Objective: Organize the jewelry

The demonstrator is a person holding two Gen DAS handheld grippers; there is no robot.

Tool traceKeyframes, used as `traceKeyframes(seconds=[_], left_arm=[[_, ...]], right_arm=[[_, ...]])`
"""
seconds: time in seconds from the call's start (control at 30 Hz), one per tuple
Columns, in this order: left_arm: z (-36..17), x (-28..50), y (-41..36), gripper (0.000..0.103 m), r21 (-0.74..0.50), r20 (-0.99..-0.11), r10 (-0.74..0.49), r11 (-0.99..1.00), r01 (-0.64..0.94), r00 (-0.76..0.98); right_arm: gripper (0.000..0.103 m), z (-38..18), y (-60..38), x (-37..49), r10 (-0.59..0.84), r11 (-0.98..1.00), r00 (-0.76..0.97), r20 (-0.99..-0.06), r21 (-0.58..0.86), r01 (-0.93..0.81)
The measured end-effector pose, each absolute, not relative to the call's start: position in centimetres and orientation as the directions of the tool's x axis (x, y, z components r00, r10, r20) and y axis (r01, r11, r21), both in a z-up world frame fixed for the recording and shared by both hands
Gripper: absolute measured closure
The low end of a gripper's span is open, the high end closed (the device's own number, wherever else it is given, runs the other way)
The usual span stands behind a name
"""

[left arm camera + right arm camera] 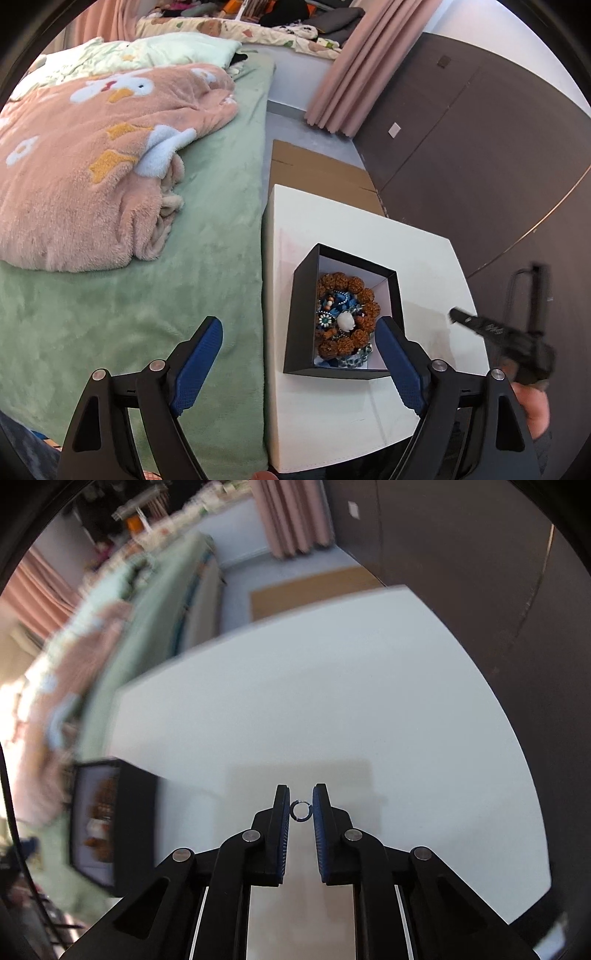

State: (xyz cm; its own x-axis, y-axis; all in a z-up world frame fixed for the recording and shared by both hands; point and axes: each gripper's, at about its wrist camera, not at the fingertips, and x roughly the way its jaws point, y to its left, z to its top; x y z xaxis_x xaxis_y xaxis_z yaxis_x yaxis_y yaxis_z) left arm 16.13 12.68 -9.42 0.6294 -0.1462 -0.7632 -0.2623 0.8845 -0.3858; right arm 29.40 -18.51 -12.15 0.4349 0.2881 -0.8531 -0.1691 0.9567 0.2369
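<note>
Right tongs [301, 800] pinching small ring [301, 810] (above white table [332, 686])

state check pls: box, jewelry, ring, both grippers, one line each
black box: open, no lid in view, upright on the white table
beaded bracelets: piled inside the box
small ring: pinched between the right gripper's fingers, over the table
right gripper: shut on the small ring
left gripper: open, empty, hanging over the box's near-left corner
</note>
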Motion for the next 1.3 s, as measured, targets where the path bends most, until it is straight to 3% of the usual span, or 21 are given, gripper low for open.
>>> traceKeyframes(seconds=[0.33,0.6,0.63,0.67,0.73,1.1,1.3], left_arm=[[-8.8,15.6,12.4,0.018,-0.361,-0.762,-0.117,0.893,-0.268,0.637],[-7.0,14.4,12.6,0.005,-0.337,-0.745,-0.074,0.899,-0.279,0.662],[-6.7,14.3,12.7,0.004,-0.333,-0.742,-0.067,0.9,-0.28,0.667],[-6.4,14.0,12.7,0.002,-0.328,-0.738,-0.06,0.902,-0.28,0.672],[-5.8,13.5,12.6,0.001,-0.324,-0.729,-0.052,0.905,-0.277,0.683],[-3.7,11.6,9.8,0.001,-0.291,-0.705,-0.039,0.926,-0.239,0.708],[-2.3,10.5,7.7,0.001,-0.266,-0.695,-0.044,0.943,-0.2,0.718]], right_arm=[[0.089,-8.1,-15.7,27.2,0.52,0.854,0.463,-0.718,0.436,-0.284],[0.088,-5.3,-9.7,24.7,0.674,0.738,0.43,-0.601,0.51,-0.442],[0.078,-5.1,-9.4,24.3,0.684,0.727,0.42,-0.596,0.515,-0.454],[0.056,-4.9,-8.9,24.1,0.694,0.717,0.408,-0.593,0.52,-0.464],[0.03,-4.3,-8.9,23.3,0.694,0.717,0.421,-0.584,0.513,-0.471],[0.027,-2.9,-13.0,20.4,0.653,0.757,0.465,-0.598,0.489,-0.434],[0.019,-2.3,-15.2,18.6,0.64,0.767,0.478,-0.602,0.459,-0.448]])
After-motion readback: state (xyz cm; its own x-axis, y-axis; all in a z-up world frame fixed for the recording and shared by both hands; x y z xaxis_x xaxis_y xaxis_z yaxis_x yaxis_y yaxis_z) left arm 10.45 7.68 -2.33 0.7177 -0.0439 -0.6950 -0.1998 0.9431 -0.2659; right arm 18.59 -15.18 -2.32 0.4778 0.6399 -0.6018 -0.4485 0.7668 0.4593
